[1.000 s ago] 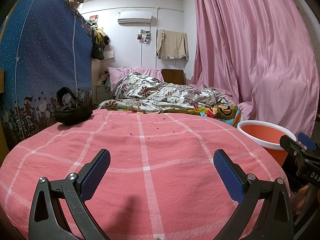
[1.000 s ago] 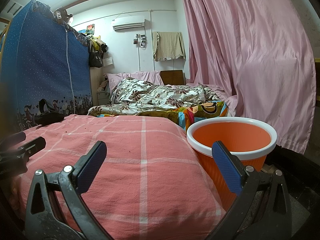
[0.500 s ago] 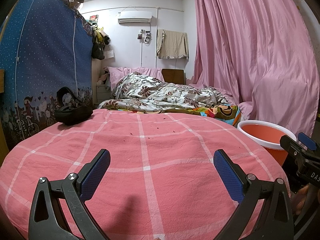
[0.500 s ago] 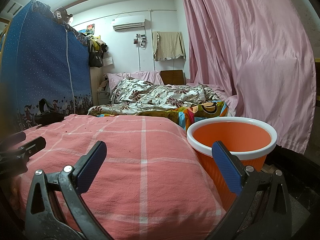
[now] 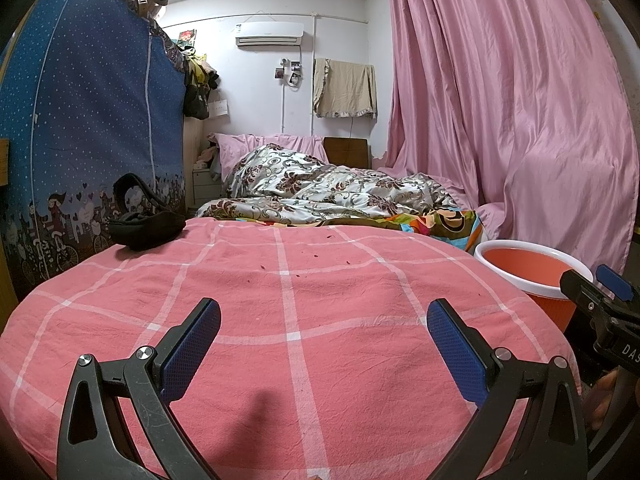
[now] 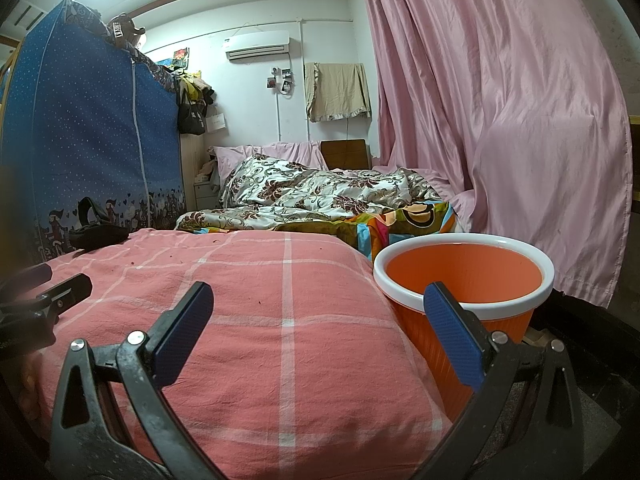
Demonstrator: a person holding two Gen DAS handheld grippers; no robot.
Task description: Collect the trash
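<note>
Trash: small dark red specks [image 5: 316,257] scattered on the pink checked blanket [image 5: 328,360], mostly toward its far half, well ahead of both tools; too small to tell what they are; no larger piece of litter visible. Receptacle, by my judgement: orange bin [image 6: 464,276] with white rim, standing just beside the blanket's right edge; what shows of its inside looks bare, though its floor is hidden.

Change over the last second: none that I can detect; specks, bin and both views sit as they did in the two earlier pairs of frames. Reading: collection not yet started; this looks like a pause or an aiming interval before the first reach.

Left gripper [image 5: 323,334]: tongs spread wide, nothing between the blue pads; held low over the near part of the blanket, pointing level toward the far end; shadow on the cloth below it.

Right gripper [image 6: 318,320]: tongs likewise wide apart and holding nothing; poised over the blanket's right corner, right finger [image 6: 452,340] overlapping the bin rim in view; contact with the rim cannot be told.

Periphery: black pouch [image 5: 144,226] on the blanket's far left corner; floral quilt [image 5: 320,196] beyond; pink curtain [image 5: 512,120] behind the bin.
</note>
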